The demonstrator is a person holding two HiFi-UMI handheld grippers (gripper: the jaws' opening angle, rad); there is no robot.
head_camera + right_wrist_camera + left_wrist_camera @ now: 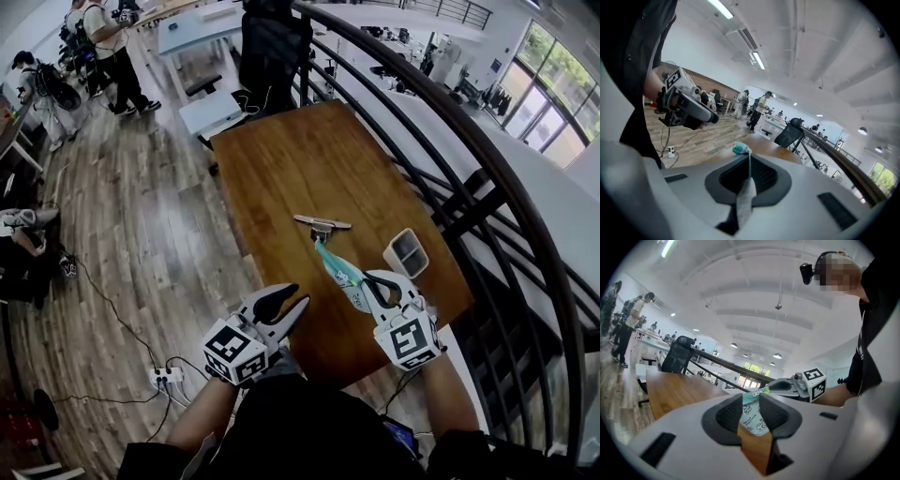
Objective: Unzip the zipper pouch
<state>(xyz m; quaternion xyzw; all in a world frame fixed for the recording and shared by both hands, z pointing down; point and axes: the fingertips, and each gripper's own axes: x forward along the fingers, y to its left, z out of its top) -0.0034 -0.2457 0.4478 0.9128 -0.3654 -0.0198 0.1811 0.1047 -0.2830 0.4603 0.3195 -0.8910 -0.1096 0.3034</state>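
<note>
The zipper pouch (343,274) is a pale printed bag with a teal zipper edge, slanting over the wooden table (309,169) near its front edge. My right gripper (371,281) is shut on the pouch's near end. In the right gripper view the fabric (745,199) is pinched between the pads, and a teal end (740,149) sticks out past the tips. My left gripper (297,299) hovers left of the pouch, apart from it, at the table's front left edge. Its jaws stand partly open with nothing between them. Through their gap I see the pouch (753,417) and the right gripper (806,383) beyond.
A flat tan bar with a small metal part (322,222) lies just beyond the pouch's far end. A small white cup (405,252) stands at the table's right edge. A dark railing (469,169) runs along the right. A power strip (166,377) and cables lie on the floor at left.
</note>
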